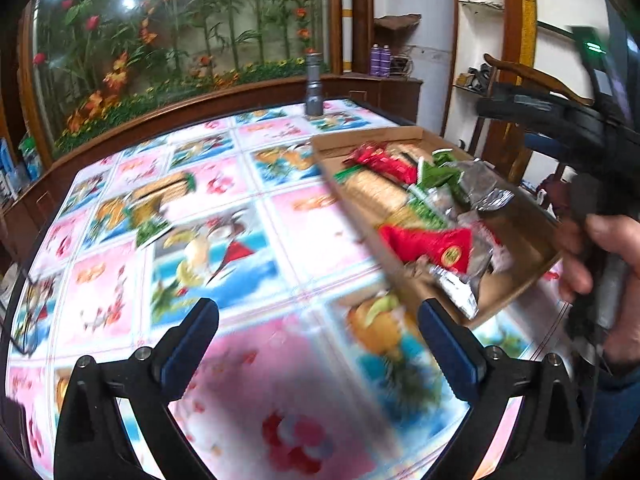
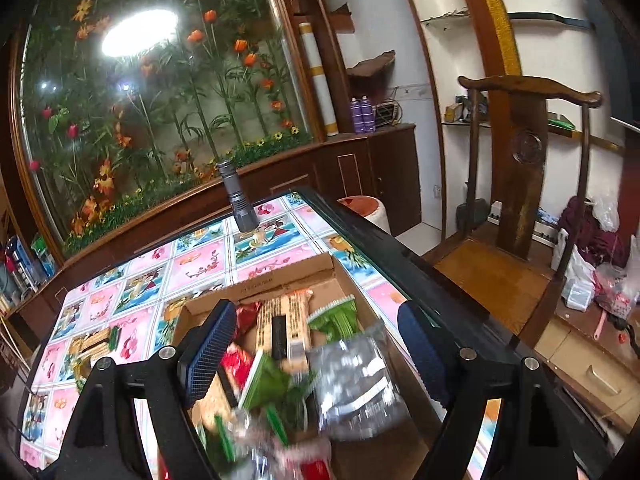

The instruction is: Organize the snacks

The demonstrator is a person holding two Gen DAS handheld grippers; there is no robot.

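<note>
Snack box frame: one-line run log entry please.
left gripper: open, empty | right gripper: open, over cardboard box | snack packs: loose on table

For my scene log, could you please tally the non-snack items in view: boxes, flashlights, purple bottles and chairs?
Box: 1
Flashlight: 1
Purple bottles: 2
Chair: 1
Total: 5

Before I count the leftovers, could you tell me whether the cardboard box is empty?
Not empty: the cardboard box holds many snack packets.
</note>
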